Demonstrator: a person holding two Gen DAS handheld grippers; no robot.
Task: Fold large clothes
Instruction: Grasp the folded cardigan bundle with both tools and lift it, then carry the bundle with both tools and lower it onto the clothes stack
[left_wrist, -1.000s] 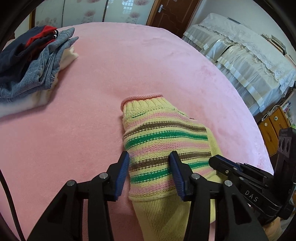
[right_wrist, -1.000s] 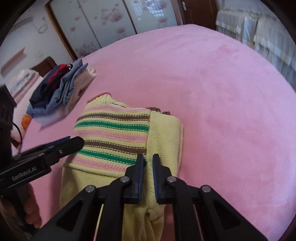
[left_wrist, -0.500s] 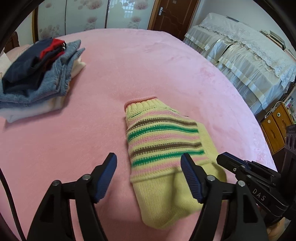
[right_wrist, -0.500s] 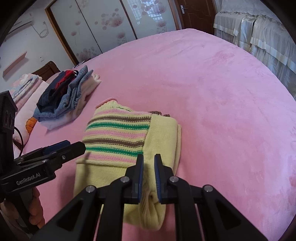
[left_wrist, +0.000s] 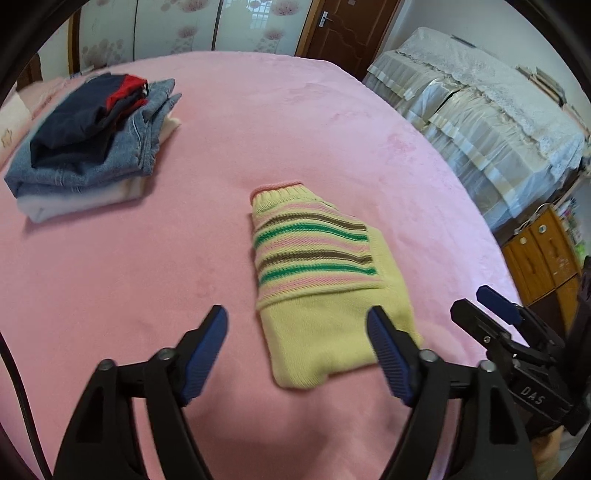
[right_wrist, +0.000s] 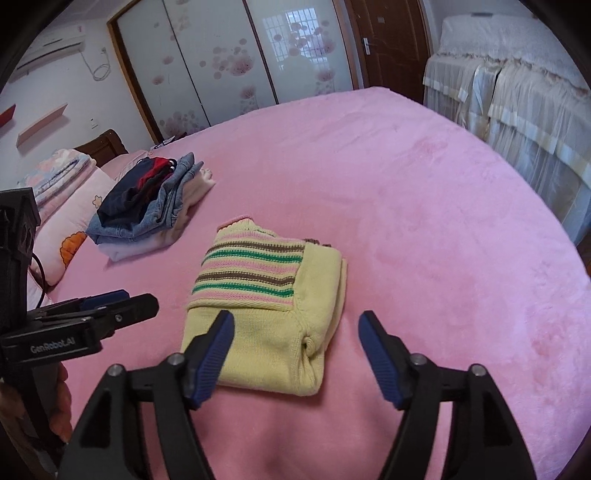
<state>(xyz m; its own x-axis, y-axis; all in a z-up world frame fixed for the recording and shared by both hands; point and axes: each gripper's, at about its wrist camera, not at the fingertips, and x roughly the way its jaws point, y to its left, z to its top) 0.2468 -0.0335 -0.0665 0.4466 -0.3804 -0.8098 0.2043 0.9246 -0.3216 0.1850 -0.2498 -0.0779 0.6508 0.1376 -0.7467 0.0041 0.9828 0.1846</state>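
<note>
Basically both hand-held grippers, left (left_wrist: 297, 349) and right (right_wrist: 295, 356), are opening, nothing between; folded sweater (left_wrist: 317, 280) looks soft, floppy — pinch its near-edge corners.

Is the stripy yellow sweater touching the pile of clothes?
Apart. The right wrist view shows bare pink blanket between the sweater and the pile of clothes; the left wrist view shows the same gap.

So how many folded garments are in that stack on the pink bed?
4 that I can tell: a navy piece on top, a red one tucked beside it, denim jeans beneath, and a white item at the bottom. More may be hidden between layers.
</note>
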